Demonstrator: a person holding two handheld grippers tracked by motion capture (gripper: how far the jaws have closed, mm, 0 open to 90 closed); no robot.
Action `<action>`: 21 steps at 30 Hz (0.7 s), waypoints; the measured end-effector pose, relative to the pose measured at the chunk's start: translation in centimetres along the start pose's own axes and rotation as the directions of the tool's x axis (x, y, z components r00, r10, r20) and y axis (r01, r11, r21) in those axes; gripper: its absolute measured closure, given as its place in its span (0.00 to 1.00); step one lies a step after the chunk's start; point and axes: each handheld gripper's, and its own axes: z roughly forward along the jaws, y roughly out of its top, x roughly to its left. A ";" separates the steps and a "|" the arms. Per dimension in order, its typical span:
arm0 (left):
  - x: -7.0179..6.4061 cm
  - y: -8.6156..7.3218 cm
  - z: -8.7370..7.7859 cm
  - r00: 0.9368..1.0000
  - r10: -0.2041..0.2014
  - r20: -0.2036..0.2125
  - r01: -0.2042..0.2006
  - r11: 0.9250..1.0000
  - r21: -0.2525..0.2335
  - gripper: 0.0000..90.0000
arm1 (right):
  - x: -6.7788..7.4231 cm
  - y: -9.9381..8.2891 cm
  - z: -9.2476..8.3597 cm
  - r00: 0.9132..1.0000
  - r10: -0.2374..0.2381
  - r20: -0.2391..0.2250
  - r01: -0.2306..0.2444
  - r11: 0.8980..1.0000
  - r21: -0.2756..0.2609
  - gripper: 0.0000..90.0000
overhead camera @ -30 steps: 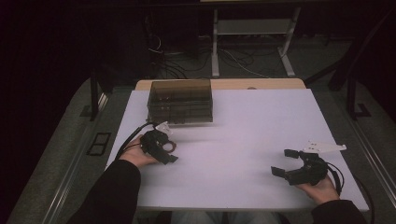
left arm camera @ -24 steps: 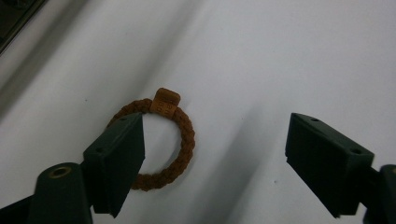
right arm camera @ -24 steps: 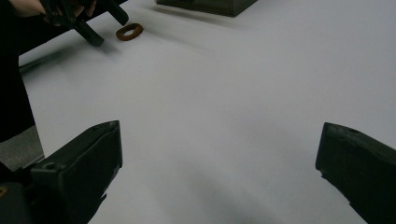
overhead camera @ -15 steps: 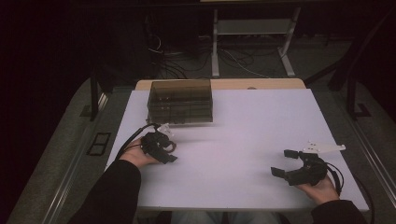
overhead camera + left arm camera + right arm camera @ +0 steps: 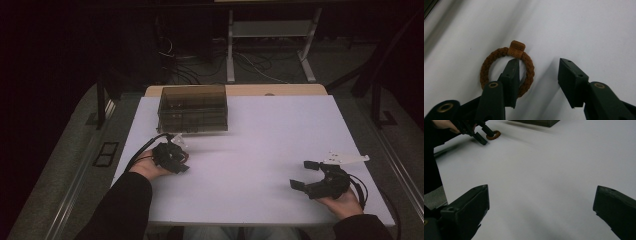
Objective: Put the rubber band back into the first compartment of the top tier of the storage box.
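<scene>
A brown braided ring (image 5: pixel 529 75) with a square bead (image 5: pixel 516 48) lies flat on the white table (image 5: pixel 260 130). My left gripper (image 5: pixel 537 67) points down at it. One jaw tip stands inside the ring and the other is outside, apart from the cord. Its jaws have just been closing, with the ring's near side between them, and neither pad presses on it. In the high view the left gripper (image 5: pixel 179 157) is at the table's left front. My right gripper (image 5: pixel 300 174) rests at the right front, open wide and with nothing between its jaws (image 5: pixel 541 195). The right gripper view also shows the ring (image 5: pixel 493 135) far off.
A dark see-through drawer box (image 5: pixel 193 107) stands at the back left of the table, just beyond the left gripper. A black cable (image 5: pixel 142 150) trails from the left gripper over the left edge. A wide stretch of bare white table lies between the two hands.
The left gripper's jaws stand closer together than before. Neither hand has shifted, and the right gripper looks the same.
</scene>
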 end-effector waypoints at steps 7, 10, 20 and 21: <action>0.1 0.1 0.0 1.000 -0.005 0.003 0.005 1.000 -0.003 0.82 | 0.0 0.0 0.0 1.000 0.006 0.000 -0.006 1.000 0.003 0.00; 0.3 0.0 0.0 1.000 -0.001 0.008 0.001 1.000 -0.003 0.90 | 0.0 0.0 0.0 1.000 0.004 0.001 -0.004 1.000 0.005 0.00; 0.7 -0.1 -0.4 0.998 -0.044 0.051 0.045 0.999 -0.004 0.93 | 0.0 0.0 0.0 1.000 0.004 0.000 -0.004 1.000 0.005 0.00; 0.7 -0.1 -0.4 0.997 -0.052 0.057 0.053 0.998 -0.020 0.93 | 0.0 0.0 0.0 1.000 0.001 0.001 -0.001 1.000 0.004 0.00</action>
